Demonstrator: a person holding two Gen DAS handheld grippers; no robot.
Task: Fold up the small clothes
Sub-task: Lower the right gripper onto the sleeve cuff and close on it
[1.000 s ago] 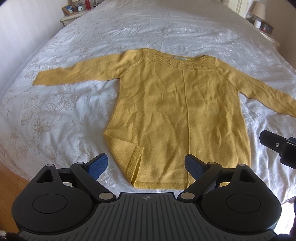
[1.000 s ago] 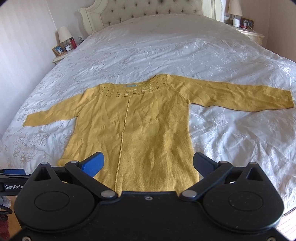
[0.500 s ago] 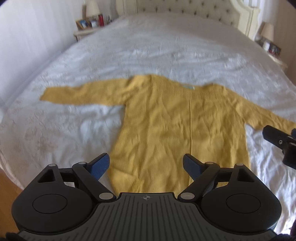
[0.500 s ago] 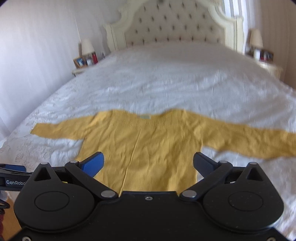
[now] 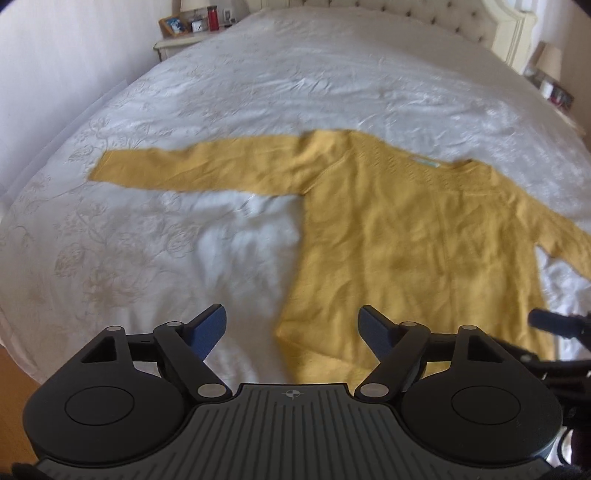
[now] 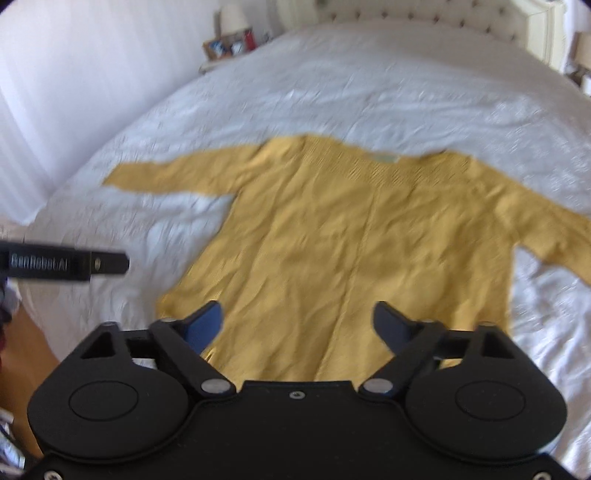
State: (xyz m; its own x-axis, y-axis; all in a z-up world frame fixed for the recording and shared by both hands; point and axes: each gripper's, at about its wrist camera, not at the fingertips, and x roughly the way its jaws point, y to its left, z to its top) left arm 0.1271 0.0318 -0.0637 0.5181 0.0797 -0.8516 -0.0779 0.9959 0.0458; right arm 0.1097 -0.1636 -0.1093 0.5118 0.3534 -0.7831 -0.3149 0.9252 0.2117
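A: Where is the sweater from where you stand?

B: You have it flat on the white bedspread, both sleeves stretched out to the sides, neckline towards the headboard and hem at the near edge.

A: And your left gripper?

B: Its jaws stand apart and are closing, with nothing pressed between them (the pads hang over the sweater's bottom-left corner and the bare bedspread beside it).

A: The right gripper?

B: Also apart and closing, empty, above the lower middle of the sweater. In your right view, the left gripper's side shows as a black bar at the left edge.

A: Anything else?

B: A bedside table with a photo frame, far left.
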